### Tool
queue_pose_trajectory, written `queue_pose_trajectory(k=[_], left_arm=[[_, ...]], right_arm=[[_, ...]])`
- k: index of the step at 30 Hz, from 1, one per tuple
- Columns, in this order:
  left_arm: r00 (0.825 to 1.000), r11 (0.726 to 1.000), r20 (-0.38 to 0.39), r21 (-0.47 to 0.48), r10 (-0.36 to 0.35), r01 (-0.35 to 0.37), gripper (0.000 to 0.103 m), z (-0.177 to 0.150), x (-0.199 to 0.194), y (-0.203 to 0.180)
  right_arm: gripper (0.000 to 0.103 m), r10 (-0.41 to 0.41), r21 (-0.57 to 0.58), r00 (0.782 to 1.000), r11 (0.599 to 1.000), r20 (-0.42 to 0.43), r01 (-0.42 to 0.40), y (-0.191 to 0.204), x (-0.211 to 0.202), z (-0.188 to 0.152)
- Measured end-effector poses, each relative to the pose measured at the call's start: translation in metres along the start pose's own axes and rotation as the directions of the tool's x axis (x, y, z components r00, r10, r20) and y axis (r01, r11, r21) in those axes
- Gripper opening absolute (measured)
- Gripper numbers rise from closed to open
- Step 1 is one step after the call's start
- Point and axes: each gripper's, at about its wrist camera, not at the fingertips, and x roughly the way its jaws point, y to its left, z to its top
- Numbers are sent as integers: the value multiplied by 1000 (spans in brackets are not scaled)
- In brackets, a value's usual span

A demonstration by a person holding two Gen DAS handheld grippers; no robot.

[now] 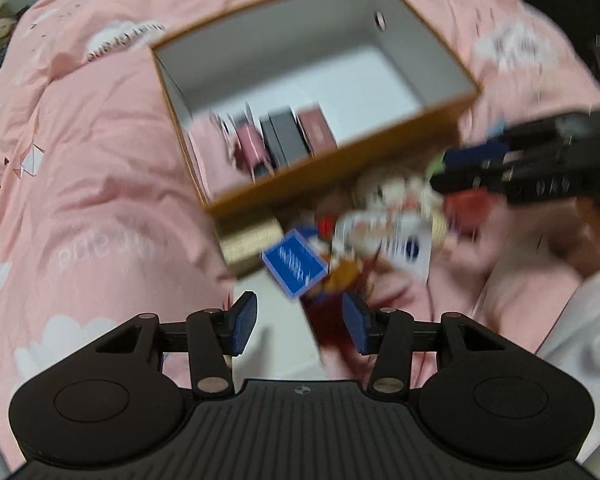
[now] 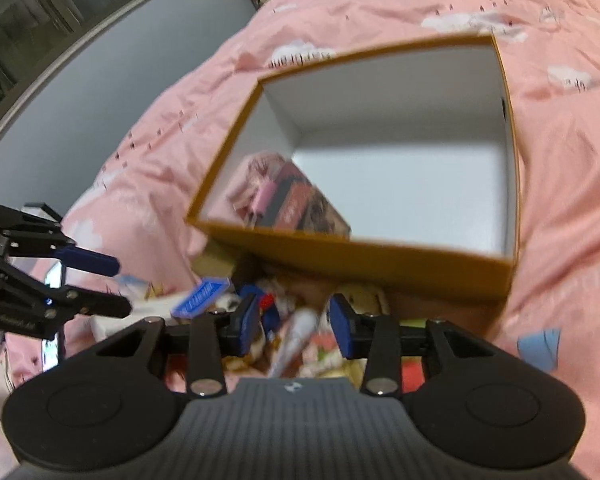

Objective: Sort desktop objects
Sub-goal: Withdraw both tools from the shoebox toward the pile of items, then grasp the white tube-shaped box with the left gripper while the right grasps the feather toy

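On pink bedding (image 1: pixel 100 184), orange box (image 2: pixel 364 256) holds few packets at one corner, blurred clutter pile (image 1: pixel 380 216) just beside it, left gripper (image 1: pixel 300 320) and right gripper (image 2: pixel 292 320) both gaping, empty.

- An open brown box (image 2: pixel 380 256) with white inner walls was seen resting on a pink bedspread (image 2: pixel 560 200).
- Several small packages (image 2: pixel 292 204) were seen in its near-left corner.
- The right hand-held gripper (image 2: pixel 294 322) was held open above a blurred heap of small items (image 2: pixel 300 336).
- The left hand-held gripper (image 2: pixel 118 284) was seen at the left edge.
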Motion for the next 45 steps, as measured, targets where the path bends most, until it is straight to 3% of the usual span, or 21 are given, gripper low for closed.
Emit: queue_pose_trajectory(k=[3,7,15,23,28,32,37,39,42,45], left_arm=[[995,997,-94,75,32,-25,56,1,12,-9],[973,984,-218,175,80,-41,56,8,31,-20],[897,931,-384,356,219,-75,54,14,66,-37],[850,895,-438,439,294,-83,46,23,75,-28],[831,875,-434,467,348,-122,45,30,82,-14],[821,865,-449,491,354,-105,45,32,98,-12],[825,862,-450,499,343,-86,44,29,108,-8],[840,876,-441,475,317,-81,43,29,103,-3],[868,926,-443,375,224,-47,39,30,87,9],[897,956,-415,294,150,-24,36,27,69,17]], right_arm=[[42,-3,1,1000,1000,-14,3,-2,1,-9],[42,10,6,1000,1000,-10,-10,-3,-2,-13],[42,29,24,1000,999,6,-29,-10,-5,-17],[43,43,3,999,999,-3,-43,-10,-1,-14],[43,51,-26,999,998,-18,-51,-6,8,-6],[43,64,-44,998,997,-29,-65,-2,14,0],[43,91,-69,994,993,-62,-95,3,26,8],[43,110,-69,991,991,-73,-115,5,32,13],[44,141,-63,986,987,-92,-147,9,43,19],[44,160,-68,981,983,-109,-168,16,53,25]])
